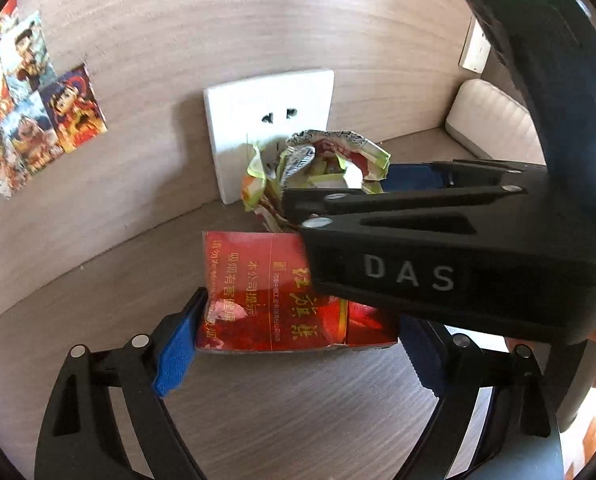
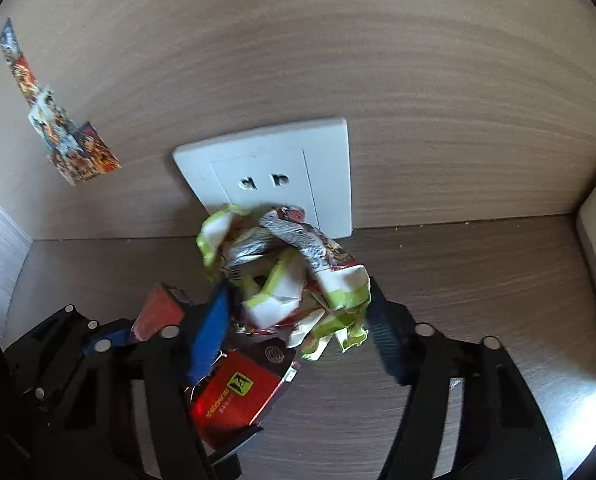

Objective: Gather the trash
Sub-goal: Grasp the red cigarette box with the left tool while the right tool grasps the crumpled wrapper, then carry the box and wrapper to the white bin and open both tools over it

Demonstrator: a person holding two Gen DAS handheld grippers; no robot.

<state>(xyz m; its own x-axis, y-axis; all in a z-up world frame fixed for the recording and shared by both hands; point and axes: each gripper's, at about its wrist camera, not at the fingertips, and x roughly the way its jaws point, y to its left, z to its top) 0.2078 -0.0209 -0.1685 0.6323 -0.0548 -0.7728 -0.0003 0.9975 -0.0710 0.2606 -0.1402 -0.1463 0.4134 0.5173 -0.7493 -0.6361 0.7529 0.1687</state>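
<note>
Fingers of the left gripper (image 1: pixel 298 332) clamp one red packet (image 1: pixel 273 296), the right gripper's (image 2: pixel 298 316) one crumpled wrapper (image 2: pixel 293 276).

Your right gripper (image 2: pixel 298 316) pinched the crumpled wrapper (image 2: pixel 293 276) between its blue pads (image 2: pixel 209 332), close to the shelf's (image 2: pixel 478 280) back edge, in front of the white wall socket (image 2: pixel 265 168). Below it, your left gripper (image 2: pixel 117 344) held the red cigarette pack (image 2: pixel 233 392).

The crumpled wrapper (image 2: pixel 285 276) sits before the wall socket (image 2: pixel 269 172), behind the cigarette pack (image 1: pixel 273 292).
</note>
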